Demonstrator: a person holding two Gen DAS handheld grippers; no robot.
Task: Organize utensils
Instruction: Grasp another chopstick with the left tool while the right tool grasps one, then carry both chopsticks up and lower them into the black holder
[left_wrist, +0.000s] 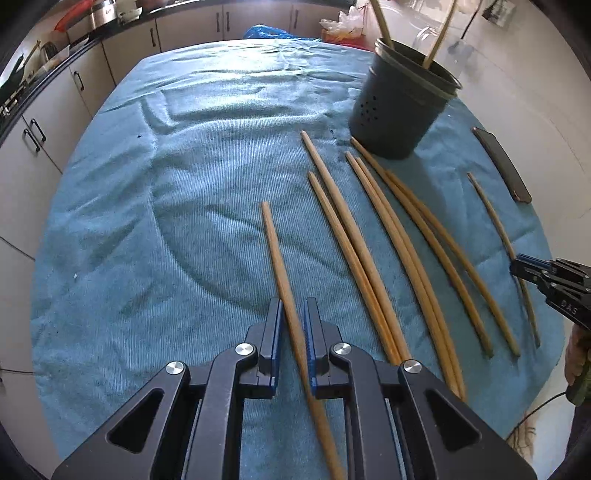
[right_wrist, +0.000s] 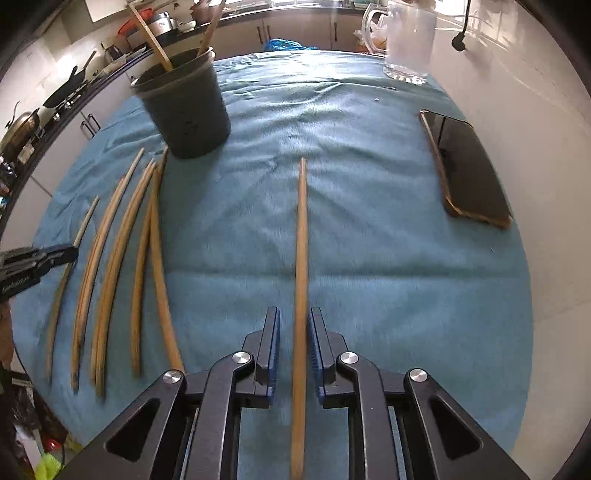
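A dark perforated holder (left_wrist: 399, 110) (right_wrist: 188, 110) stands on the blue towel (left_wrist: 184, 184) with two chopsticks upright in it. Several loose wooden chopsticks (left_wrist: 388, 240) (right_wrist: 110, 258) lie side by side in front of it. My left gripper (left_wrist: 293, 301) (right_wrist: 74, 253) is shut on the leftmost chopstick (left_wrist: 277, 251), which runs forward between its blue pads. My right gripper (right_wrist: 294, 310) (left_wrist: 517, 264) straddles a lone chopstick (right_wrist: 302, 229) to the right of the row. A sliver of towel shows between this chopstick and the left pad, so the jaws stand slightly open.
A dark phone (right_wrist: 465, 166) (left_wrist: 502, 166) lies on the towel's right edge. A clear glass jug (right_wrist: 406, 40) stands at the far right. Kitchen cabinets and a counter with pots run along the left and back. White floor surrounds the round table.
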